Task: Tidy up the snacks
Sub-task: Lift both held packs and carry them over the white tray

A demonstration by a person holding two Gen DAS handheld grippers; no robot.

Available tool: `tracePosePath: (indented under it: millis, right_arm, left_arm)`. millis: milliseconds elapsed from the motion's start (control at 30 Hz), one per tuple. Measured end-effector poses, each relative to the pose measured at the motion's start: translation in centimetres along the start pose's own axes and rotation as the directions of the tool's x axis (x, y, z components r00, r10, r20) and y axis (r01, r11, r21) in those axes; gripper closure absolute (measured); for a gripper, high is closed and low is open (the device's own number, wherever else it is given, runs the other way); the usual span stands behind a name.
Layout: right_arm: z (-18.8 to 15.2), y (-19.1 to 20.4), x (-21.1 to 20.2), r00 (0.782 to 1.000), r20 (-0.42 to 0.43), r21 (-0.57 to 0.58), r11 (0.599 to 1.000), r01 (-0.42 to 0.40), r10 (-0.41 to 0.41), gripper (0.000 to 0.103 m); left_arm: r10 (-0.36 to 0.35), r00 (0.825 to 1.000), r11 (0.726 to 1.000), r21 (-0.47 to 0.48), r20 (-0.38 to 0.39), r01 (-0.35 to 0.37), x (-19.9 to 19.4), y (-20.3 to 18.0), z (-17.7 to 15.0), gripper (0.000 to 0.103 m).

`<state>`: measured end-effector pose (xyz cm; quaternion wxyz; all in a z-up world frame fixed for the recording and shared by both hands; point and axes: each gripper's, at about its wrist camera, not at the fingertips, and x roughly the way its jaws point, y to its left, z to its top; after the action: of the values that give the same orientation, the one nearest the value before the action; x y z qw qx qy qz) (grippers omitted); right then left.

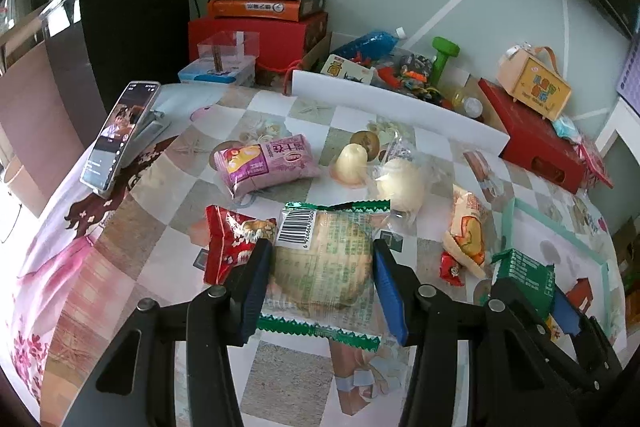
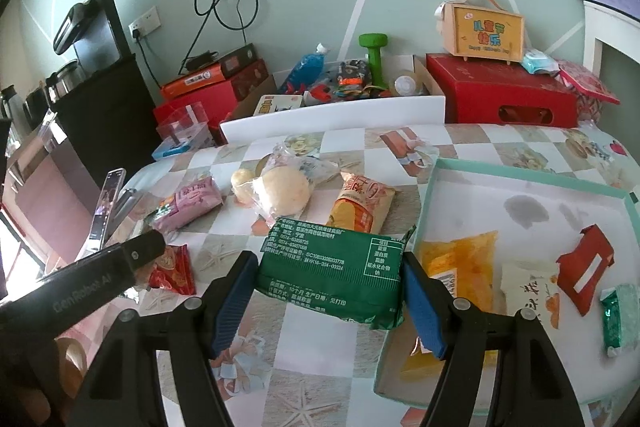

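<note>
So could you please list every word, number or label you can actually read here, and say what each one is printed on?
"GenRobot AI": side of the left gripper.
"SC10833028203778": back of the green packet in the right gripper.
"6 926664 71050", last digits uncertain: barcode on the clear cake packet in the left gripper.
Chinese print on the pink packet, yellow gift box and other wrappers: too small to quote reliably.

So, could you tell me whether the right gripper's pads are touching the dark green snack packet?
Touching. In the right wrist view the right gripper has both blue pads pressed against the ends of the dark green snack packet, which hangs clear of the table.
</note>
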<state>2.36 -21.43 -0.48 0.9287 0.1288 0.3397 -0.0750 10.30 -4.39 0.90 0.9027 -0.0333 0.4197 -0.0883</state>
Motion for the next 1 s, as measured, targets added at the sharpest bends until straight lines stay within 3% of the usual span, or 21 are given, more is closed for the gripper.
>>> tracePosePath:
  millis: [300,500,700,1000]
  right_arm:
    - [0.3,-0.5,-0.6,1.0,0.02,0.011,1.0,0.008,-0.008,0.029]
    - [1.4,-4.3,-2.6,0.988,0.085,0.076,0.989,0.126,-0.132,0.029]
    - [2.0,-10.8,-5.0,0.953,0.105,0.214,0.942,0.258,-0.285,0.029]
    - [1.6,-17.9,-8.3,0.886,0.095,0.341,0.851,0.399,-0.453,0.029]
  left_arm:
    - [0.002,1.0,0.999,-0.04,0.023,-0.001,-0.8,0.7,0.2,0.051]
    - [-0.065,0.997,0.998,0.019,0.05,0.064,-1.7,-2.4,0.6,0.051]
    - [-0.165,0.984,0.979,0.132,0.062,0.156,-2.8,-7.7,0.4,0.051]
    - [-0.273,0.962,0.921,0.297,0.029,0.252,-3.1,-15.4,-1.0,0.051]
